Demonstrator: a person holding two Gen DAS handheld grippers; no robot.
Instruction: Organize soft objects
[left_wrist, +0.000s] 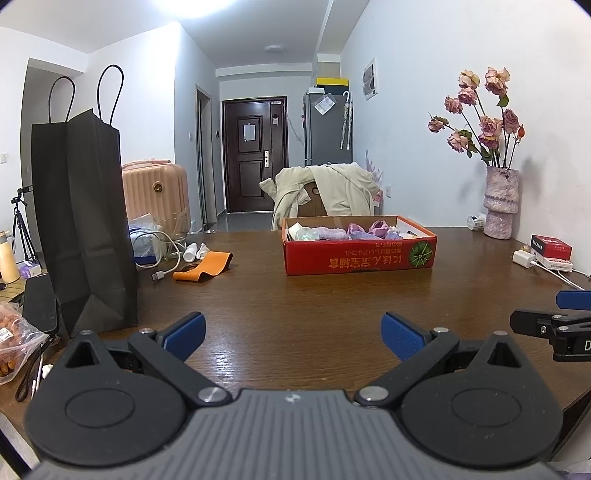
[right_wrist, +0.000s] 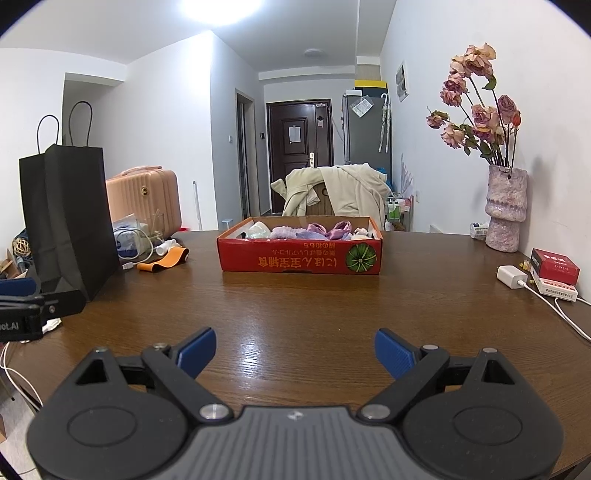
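Holding both grippers low over the counter (right_wrist: 295, 306), I judge nothing is in hand at this moment: the soft things, purple and pale fabric pieces (right_wrist: 314, 232), sit piled in the red cardboard box (right_wrist: 299, 258) at the far middle of the counter, well apart from me. Whether the sorting is only starting or nearly done I cannot tell. My left gripper (left_wrist: 293, 334) has its blue fingers (left_wrist: 184, 330) spread wide, released, touching nothing, with bare wood between them. My right gripper (right_wrist: 295, 350) is the same, fingers (right_wrist: 395, 352) wide apart and empty. One orange strap (left_wrist: 205, 267) lies loose on the counter to the left of the box, near a white cable (left_wrist: 162, 266) and beside a tall black paper bag (left_wrist: 85, 229). If that strap counts as a soft thing, my next move would be to reach the left gripper forward and left, settle the fingers around its raised fold, and close gently so it does not slide on the wood.
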